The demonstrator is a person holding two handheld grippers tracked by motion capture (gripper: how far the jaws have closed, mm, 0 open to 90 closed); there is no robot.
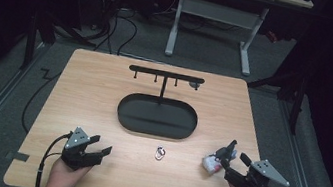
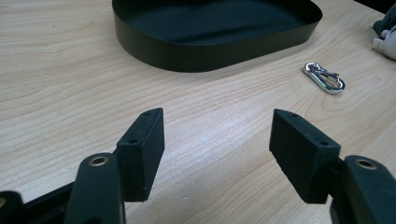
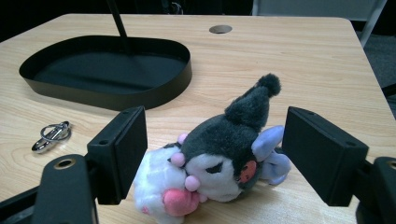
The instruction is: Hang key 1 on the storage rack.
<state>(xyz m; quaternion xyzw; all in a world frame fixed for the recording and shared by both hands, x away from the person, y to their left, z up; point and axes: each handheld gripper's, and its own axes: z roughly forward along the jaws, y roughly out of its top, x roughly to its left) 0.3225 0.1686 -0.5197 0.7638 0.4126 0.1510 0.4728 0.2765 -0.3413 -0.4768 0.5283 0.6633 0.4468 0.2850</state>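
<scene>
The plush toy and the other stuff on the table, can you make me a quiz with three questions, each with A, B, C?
1. Where does the plush toy lie?
A. Inside the black tray
B. Between the right claw's jaws, on the table
C. Hanging from the rack

2. What colour is the carabiner?
A. Silver
B. Red
C. Green

3. How is the left claw?
A. Shut on the carabiner
B. Shut on nothing
C. Open, holding nothing

Answers:
1 B, the right claw has a jaw on each side of the toy, neither touching it.
2 A, it shines silver on the wood.
3 C, bare table shows between its spread jaws.
</scene>
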